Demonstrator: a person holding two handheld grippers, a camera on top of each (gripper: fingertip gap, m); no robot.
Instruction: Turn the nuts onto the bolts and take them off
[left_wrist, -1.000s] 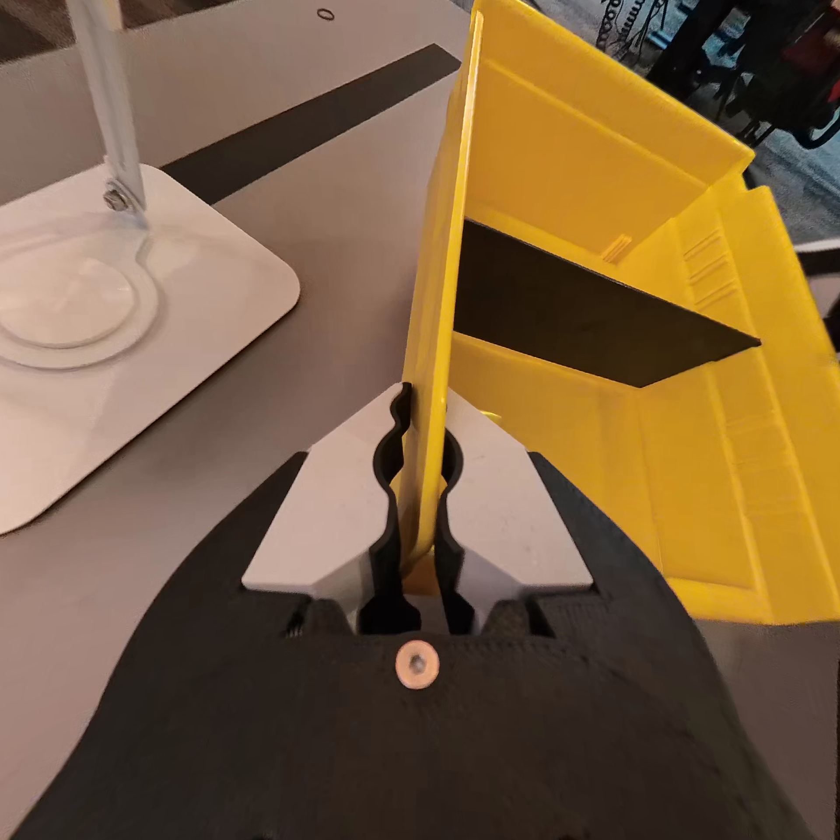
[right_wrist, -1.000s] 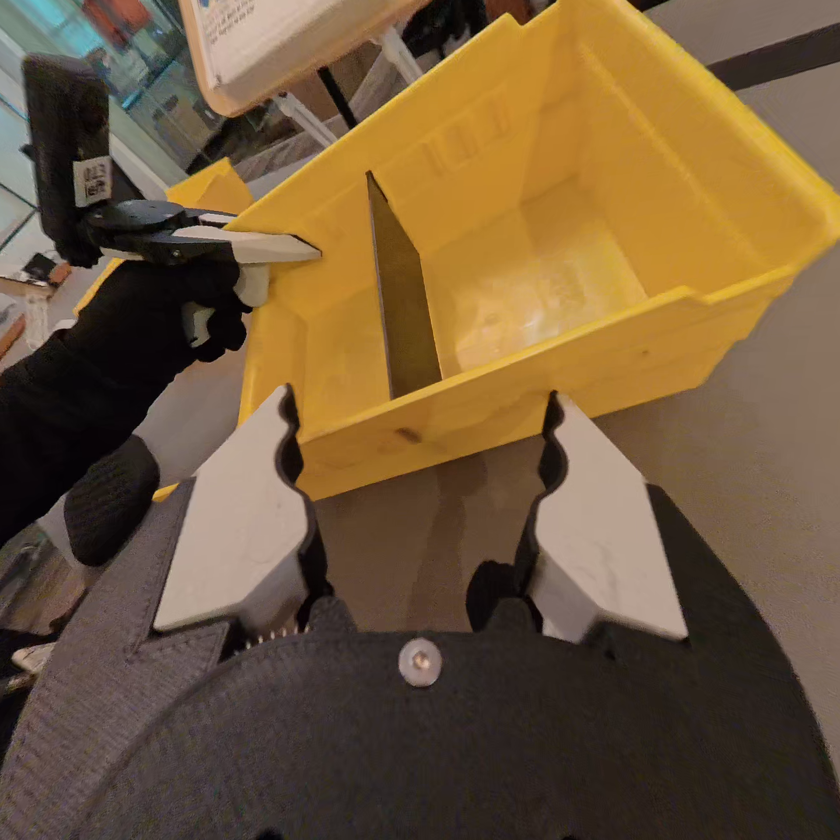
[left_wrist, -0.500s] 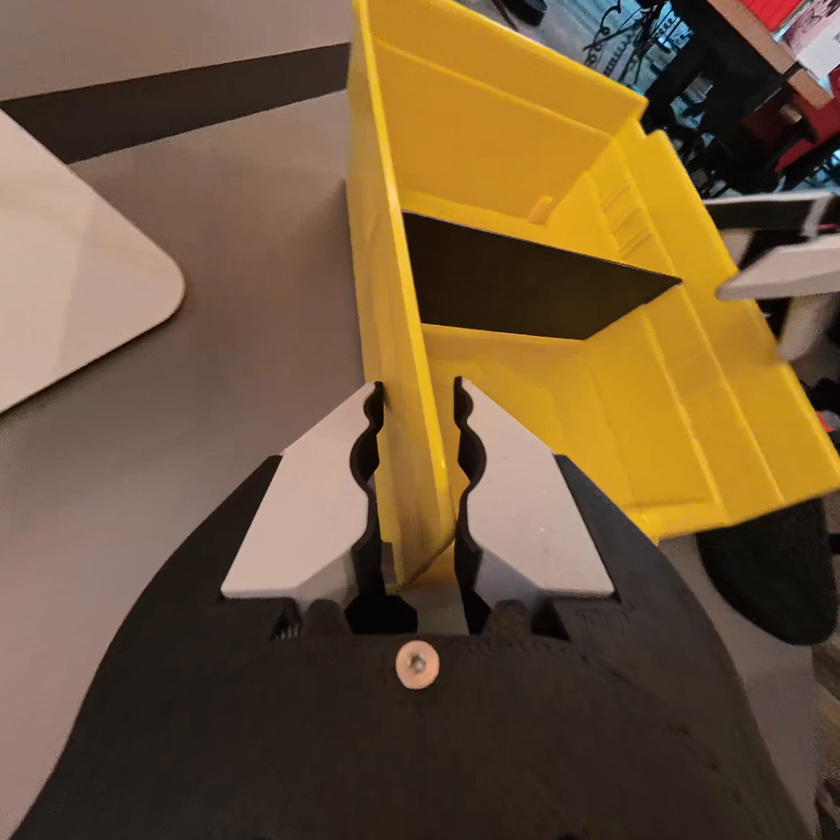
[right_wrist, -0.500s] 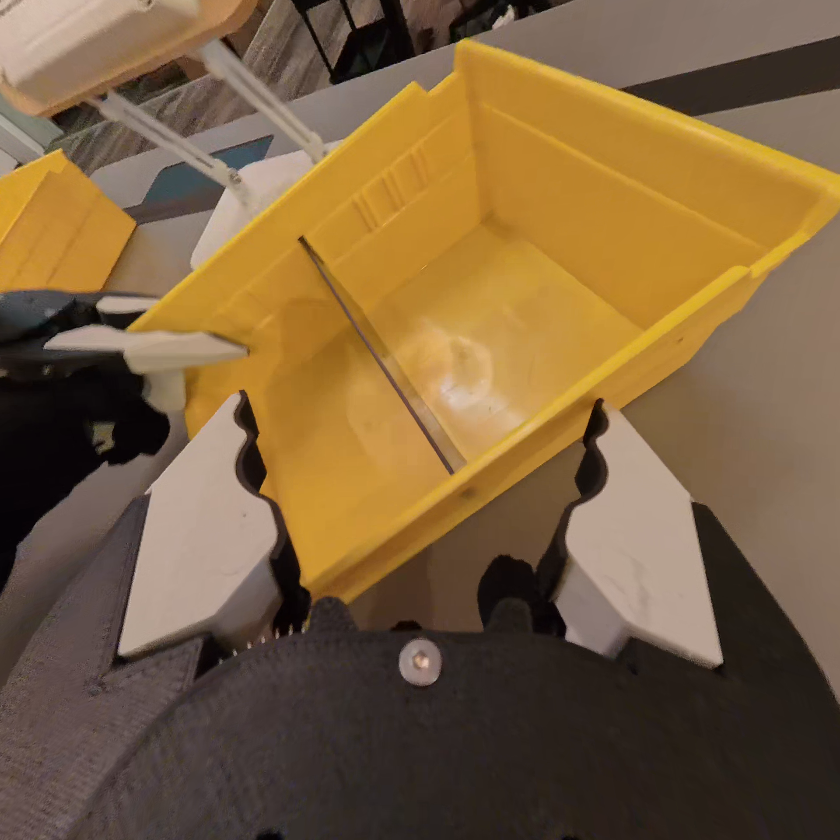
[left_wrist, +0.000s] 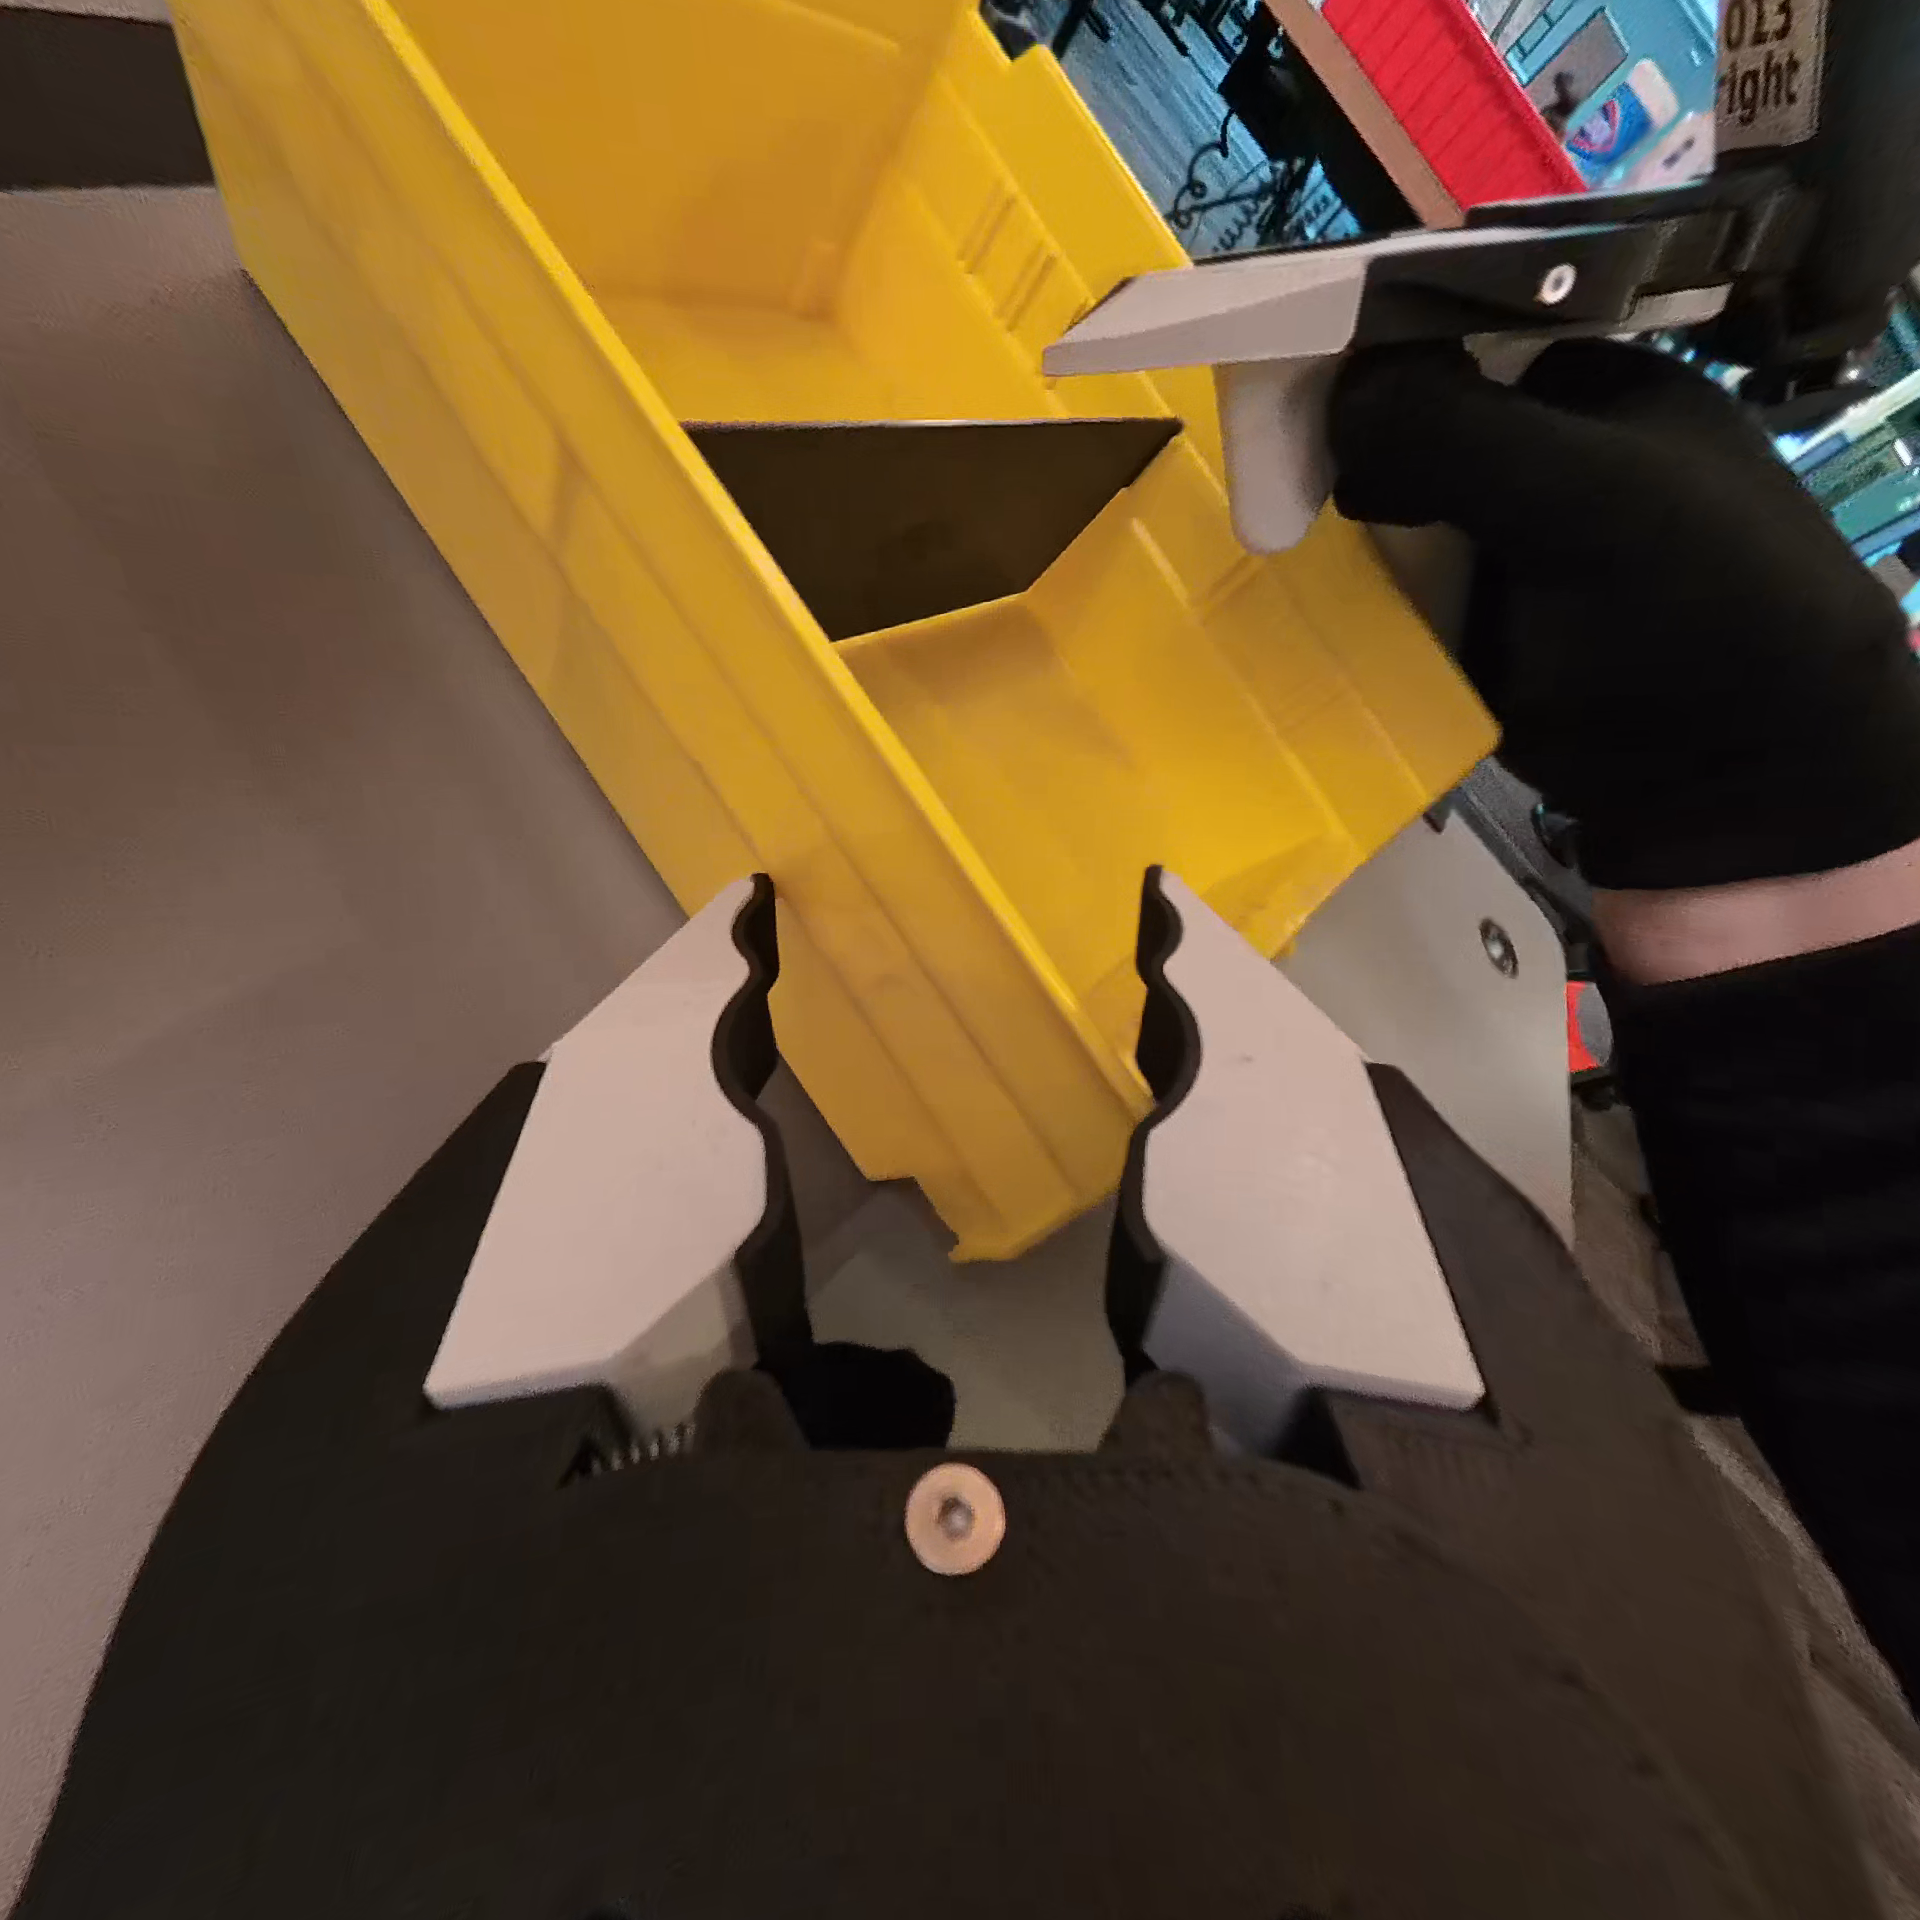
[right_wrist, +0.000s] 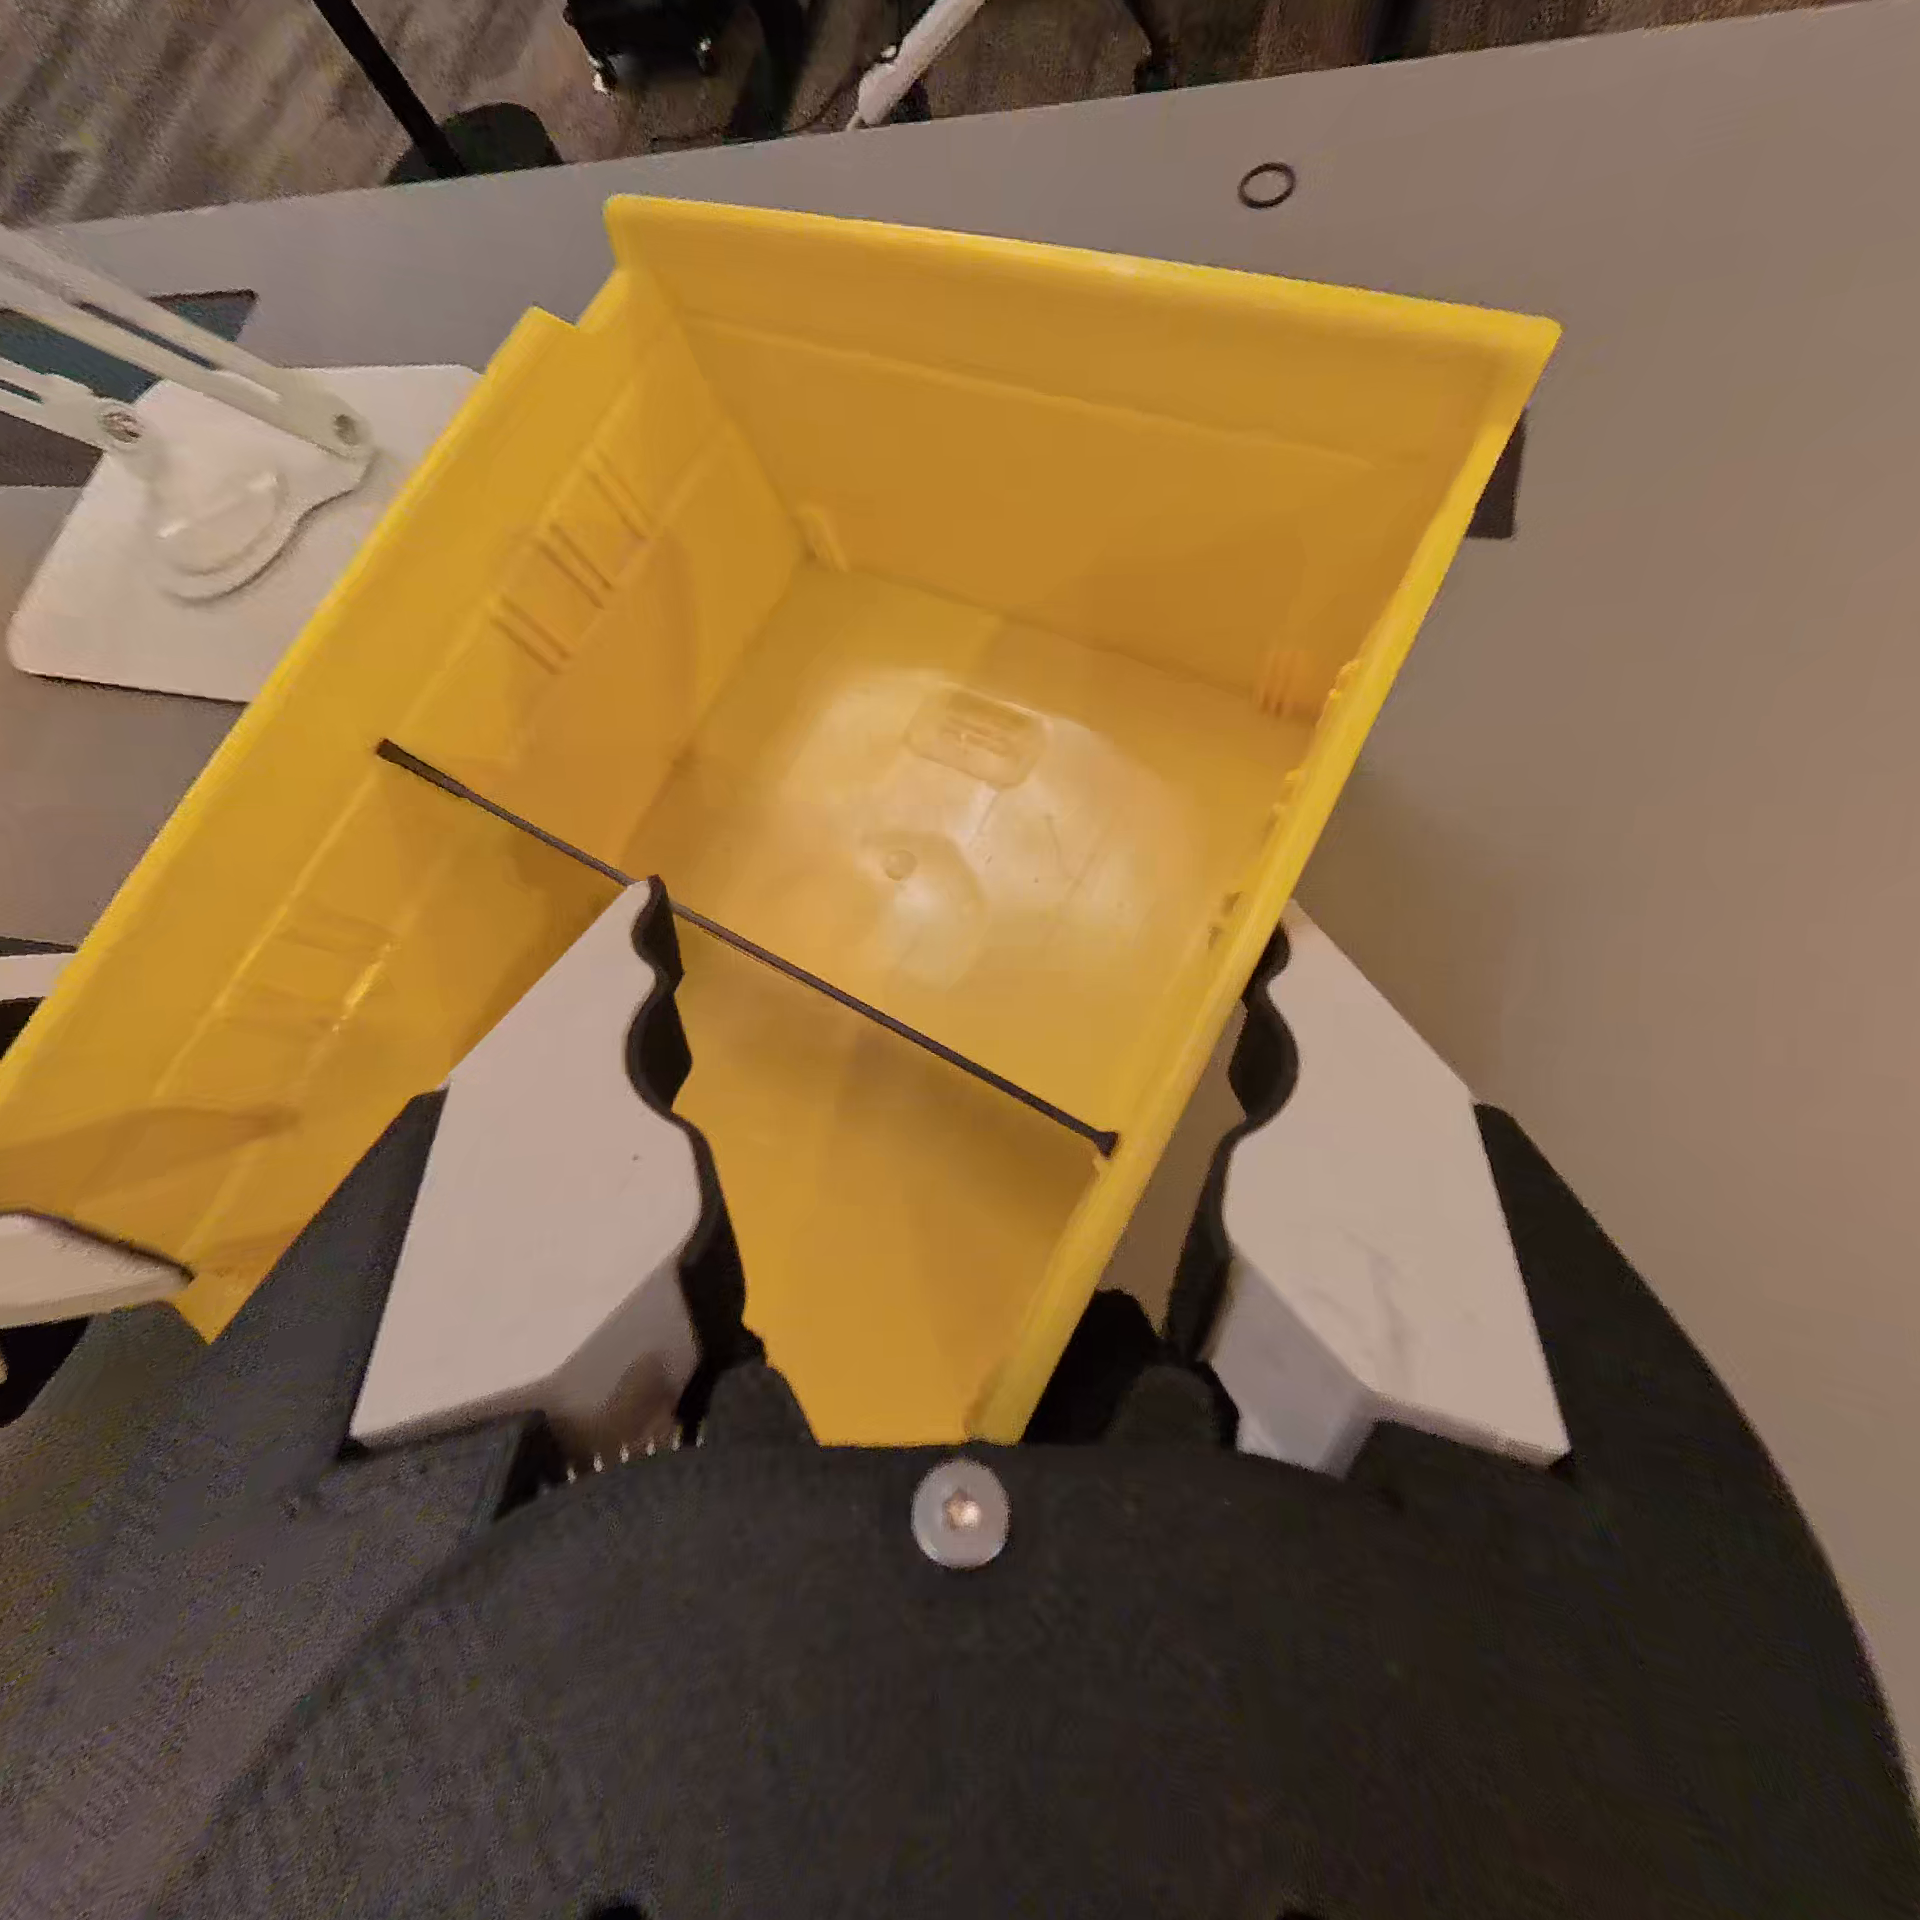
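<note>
An empty yellow bin (left_wrist: 727, 208) with a black divider (left_wrist: 914, 520) sits on the grey table (left_wrist: 260, 727). No nuts or bolts are in view. My left gripper (left_wrist: 956, 883) is open, and its jaws stand on either side of the bin's near corner without pressing it. My right gripper (right_wrist: 961, 909) is open over the bin (right_wrist: 1039, 416). One finger is above the inside by the divider (right_wrist: 831, 987), the other is outside the right wall. The right gripper (left_wrist: 1195, 322) also shows in the left wrist view, held by a black-gloved hand (left_wrist: 1558, 520).
A white lamp base (right_wrist: 208, 561) with a white arm stands on the table (right_wrist: 1662, 623) left of the bin. A small black ring (right_wrist: 1268, 187) lies on the far side of the table. The person's dark-clothed body (left_wrist: 1766, 1143) is at the table's edge.
My left gripper has opened and let go of the bin wall it was clamping. My right gripper has moved forward from in front of the bin to over its right wall.
</note>
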